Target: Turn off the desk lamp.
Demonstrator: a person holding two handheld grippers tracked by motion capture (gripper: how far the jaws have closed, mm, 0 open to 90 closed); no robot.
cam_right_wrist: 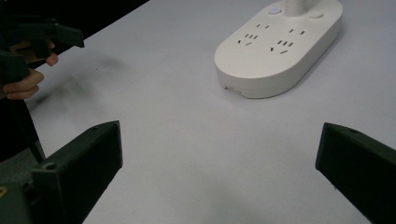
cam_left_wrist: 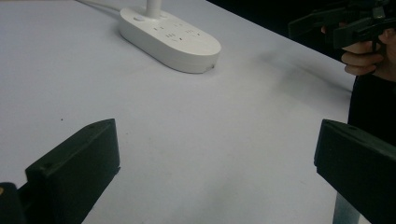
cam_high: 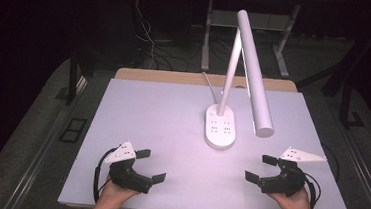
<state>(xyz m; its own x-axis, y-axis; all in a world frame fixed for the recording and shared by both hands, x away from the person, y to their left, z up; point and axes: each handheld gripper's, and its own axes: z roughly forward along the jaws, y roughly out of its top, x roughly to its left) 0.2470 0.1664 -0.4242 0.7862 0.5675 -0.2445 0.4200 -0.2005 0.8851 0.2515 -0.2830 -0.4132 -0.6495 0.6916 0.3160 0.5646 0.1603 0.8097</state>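
A white desk lamp stands mid-table on an oval base [cam_high: 221, 128] with socket slots on top; its stem rises from the base and its long tube head [cam_high: 254, 72] slants down to the right. The same base [cam_left_wrist: 169, 38] lies far ahead in the left gripper view, and the base [cam_right_wrist: 279, 46] is close ahead in the right gripper view. My left gripper [cam_high: 150, 166] is at the near left edge of the table, open and empty, held over bare surface. My right gripper [cam_high: 261, 168] is at the near right, also open and empty. Both point toward the table's middle.
The white table [cam_high: 163, 113] has a wooden strip along its far edge. The lamp's white cord [cam_high: 210, 84] runs off the back. Behind the table are dark floor, loose cables and a metal desk frame [cam_high: 208, 36].
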